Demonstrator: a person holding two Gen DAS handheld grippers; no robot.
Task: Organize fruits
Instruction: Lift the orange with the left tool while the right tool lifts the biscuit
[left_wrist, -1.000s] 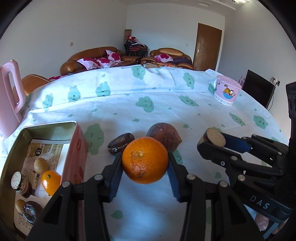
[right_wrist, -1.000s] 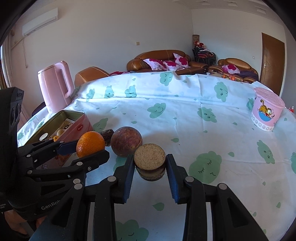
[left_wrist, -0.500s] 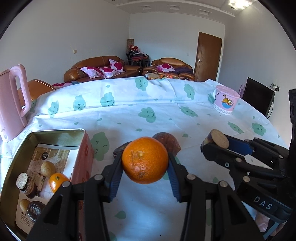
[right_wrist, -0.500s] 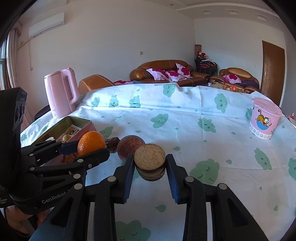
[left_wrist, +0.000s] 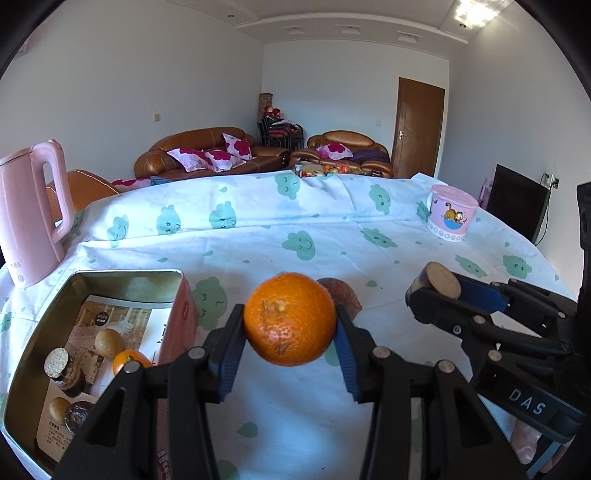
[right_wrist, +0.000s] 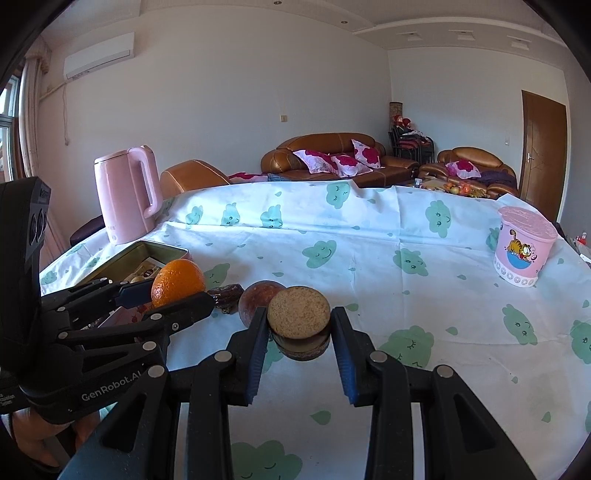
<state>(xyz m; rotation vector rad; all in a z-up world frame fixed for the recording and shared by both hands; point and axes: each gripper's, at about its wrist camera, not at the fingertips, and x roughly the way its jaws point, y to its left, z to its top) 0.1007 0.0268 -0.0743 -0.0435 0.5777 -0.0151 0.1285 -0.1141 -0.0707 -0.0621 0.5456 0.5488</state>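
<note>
My left gripper (left_wrist: 290, 332) is shut on an orange (left_wrist: 290, 319) and holds it above the table, right of the open metal tin (left_wrist: 122, 275). The tin holds a small orange (left_wrist: 127, 360), a pale round fruit (left_wrist: 109, 341) and several dark cut pieces. My right gripper (right_wrist: 299, 332) is shut on a dark fruit piece with a tan cut face (right_wrist: 298, 312), held above the cloth. A brown passion fruit (right_wrist: 255, 301) and a dark piece (right_wrist: 225, 295) lie on the cloth between the grippers. The right gripper (left_wrist: 436, 291) shows in the left wrist view, the left gripper (right_wrist: 173, 291) in the right wrist view.
A pink kettle (left_wrist: 31, 214) stands at the table's left behind the tin. A pink cartoon cup (left_wrist: 450, 212) stands at the far right; it also shows in the right wrist view (right_wrist: 522, 251). The table has a white cloth with green clouds (left_wrist: 258, 229). Sofas stand behind.
Both grippers have risen with their fruit, so more of the room and ceiling shows. The tin and the fruits on the cloth sit lower in view. Both grips are unchanged.
</note>
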